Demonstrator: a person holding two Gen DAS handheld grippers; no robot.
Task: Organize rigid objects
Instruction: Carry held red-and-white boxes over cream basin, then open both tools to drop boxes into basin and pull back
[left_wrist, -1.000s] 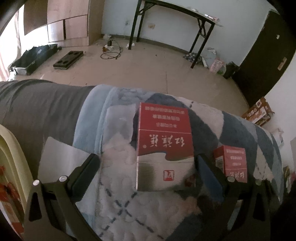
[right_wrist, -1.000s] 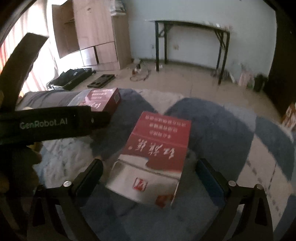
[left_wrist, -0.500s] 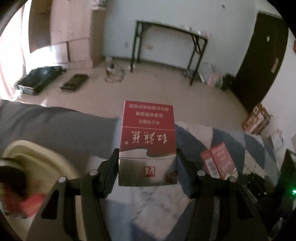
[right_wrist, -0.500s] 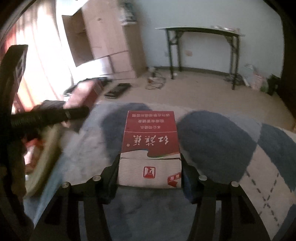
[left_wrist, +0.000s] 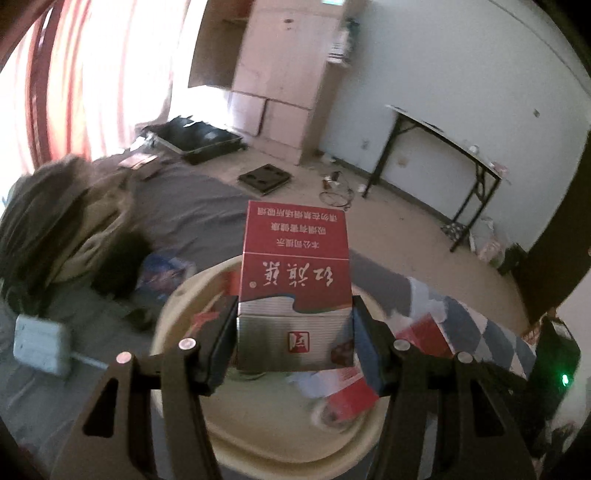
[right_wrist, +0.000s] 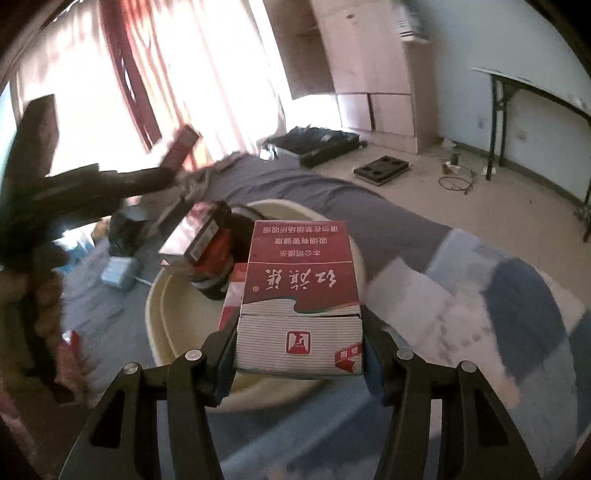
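Left gripper (left_wrist: 294, 334) and right gripper (right_wrist: 298, 343) each clamp a red box (left_wrist: 294, 291) (right_wrist: 301, 295) above the basin (left_wrist: 258, 446) — crowded contents — released boxes may tip out.

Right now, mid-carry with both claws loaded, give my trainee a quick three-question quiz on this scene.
1. True or false: the left claw is shut on a box.
2. What lies below the right claw's box?
A. the floor
B. the basin
C. the black table
3. Fill in: the basin rests on a bed covered partly by a grey sheet and partly by a blue and white ____.

Key:
1. True; both pads press its sides.
2. B; the box hangs over the basin's near part, with other boxes already inside.
3. Blanket.
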